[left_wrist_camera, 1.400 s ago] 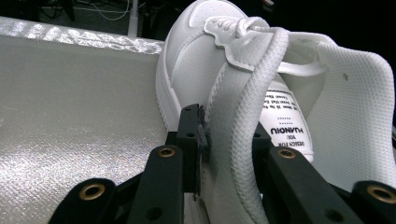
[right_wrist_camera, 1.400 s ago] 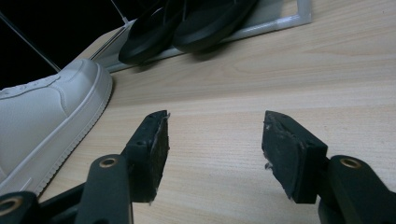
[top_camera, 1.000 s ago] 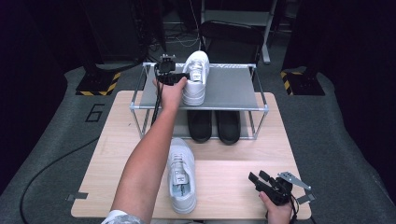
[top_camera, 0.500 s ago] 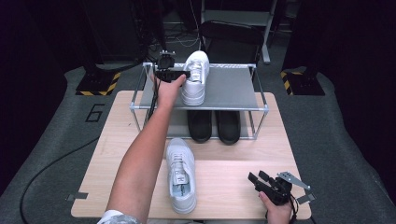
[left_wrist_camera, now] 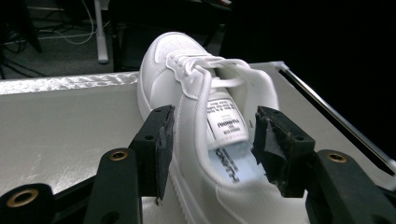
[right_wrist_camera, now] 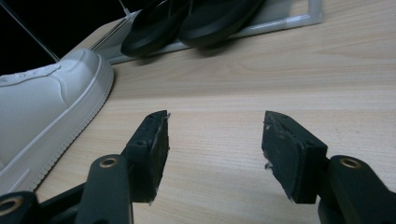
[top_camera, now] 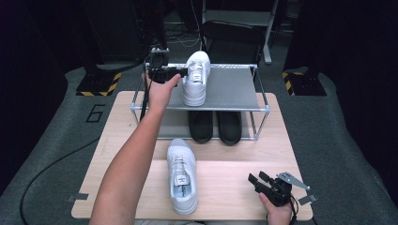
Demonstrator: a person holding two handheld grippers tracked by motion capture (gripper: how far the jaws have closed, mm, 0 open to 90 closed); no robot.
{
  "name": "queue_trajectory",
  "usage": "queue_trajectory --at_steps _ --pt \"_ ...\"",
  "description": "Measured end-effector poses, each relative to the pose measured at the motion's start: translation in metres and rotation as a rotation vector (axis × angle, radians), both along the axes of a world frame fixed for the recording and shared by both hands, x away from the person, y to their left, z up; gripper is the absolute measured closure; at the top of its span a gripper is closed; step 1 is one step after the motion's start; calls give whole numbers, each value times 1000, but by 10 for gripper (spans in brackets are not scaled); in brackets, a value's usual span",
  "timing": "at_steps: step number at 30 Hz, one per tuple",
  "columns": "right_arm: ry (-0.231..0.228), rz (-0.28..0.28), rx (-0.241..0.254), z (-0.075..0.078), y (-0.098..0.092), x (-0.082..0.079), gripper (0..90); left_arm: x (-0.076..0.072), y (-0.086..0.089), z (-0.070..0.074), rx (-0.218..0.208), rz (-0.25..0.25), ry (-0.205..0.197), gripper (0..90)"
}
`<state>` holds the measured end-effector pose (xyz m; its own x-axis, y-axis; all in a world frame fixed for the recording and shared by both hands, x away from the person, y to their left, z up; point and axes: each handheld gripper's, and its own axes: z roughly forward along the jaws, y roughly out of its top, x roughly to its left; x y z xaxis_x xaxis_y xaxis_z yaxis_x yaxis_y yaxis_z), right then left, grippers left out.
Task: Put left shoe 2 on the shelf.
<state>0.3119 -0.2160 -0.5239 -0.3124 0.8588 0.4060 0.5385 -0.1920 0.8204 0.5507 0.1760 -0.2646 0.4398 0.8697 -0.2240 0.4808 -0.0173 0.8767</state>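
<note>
Worked at a pale wooden table [top_camera: 117, 154], with a two-tier metal rack [top_camera: 234, 89] set across its far half. On the lower tier, a pair of black shoes [top_camera: 216, 126], side by side. On the top shelf, toward its left, one white sneaker [top_camera: 196, 77], upright on its sole, toe pointing away. On the table in front of the rack, a second white sneaker [top_camera: 182, 176], toe also away, well apart from the first.

Reached to the shelved sneaker with the left gripper [left_wrist_camera: 212, 135]: jaws spread, straddling the side wall at the collar, one pad [left_wrist_camera: 162, 140] just outside the wall, the other over the opening beside the tongue label. Not pinched, as far as could be seen. Held the right gripper [right_wrist_camera: 215, 140] low over bare wood near the front right corner, jaws likewise apart, nothing between them, the table sneaker's toe off to one side.

Judged as a moment at the collar, either ahead of a pinch or at a let-go; could not be told which. For a pinch: best closed on the wall alone, low on the collar, clear of tongue and laces, then lifted straight up off the shelf. For a let-go: best drawn back along the jaws' own line, without snagging the wall or dragging the shoe toward the shelf edge, and with room left beside it for its mate.
</note>
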Motion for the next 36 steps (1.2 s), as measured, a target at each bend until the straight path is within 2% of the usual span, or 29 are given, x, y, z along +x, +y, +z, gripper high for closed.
queue_trajectory --at_steps 3,5,9,14,16,18,20,23,24,27,28,29,31,32,34,36 --pt "-15 6 -61 3 6 -1 408 -16 10 0 -16 -20 -34 466" --pt "-25 24 -84 5 11 -2 409 -26 19 0 -18 -37 -50 466" --pt "-38 66 -121 9 20 -3 426 -44 33 -6 -51 -55 -79 490" --pt "-54 98 -128 10 26 -1 439 -62 46 -18 -50 -62 -95 491" --pt "-40 100 -128 10 28 0 441 -70 52 -25 -44 -63 -106 480" --pt "-38 113 -123 9 31 1 449 -79 59 -35 -85 -63 -109 480" --pt "-18 124 -119 10 33 2 461 -86 63 -44 -89 -76 -107 483" --pt "-26 140 -126 10 37 4 469 -98 68 -57 -77 -78 -107 485" --pt "-19 146 -111 10 38 5 470 -102 69 -61 -83 -67 -113 486" --pt "-7 164 -79 13 43 7 484 -116 71 -73 -14 -61 -140 497" --pt "-9 172 -85 14 45 7 490 -120 72 -76 13 -63 -147 499" --pt "-17 184 -97 15 48 7 492 -123 72 -79 22 -67 -149 504" --pt "-16 200 -96 18 53 6 491 -130 74 -87 11 -98 -141 519" --pt "-19 207 -98 20 55 6 492 -134 74 -92 -11 -115 -123 533" --pt "-42 213 -115 23 60 5 492 -139 75 -99 -10 -112 -122 539" --pt "-43 208 -117 25 62 4 488 -145 76 -107 2 -116 -121 542"
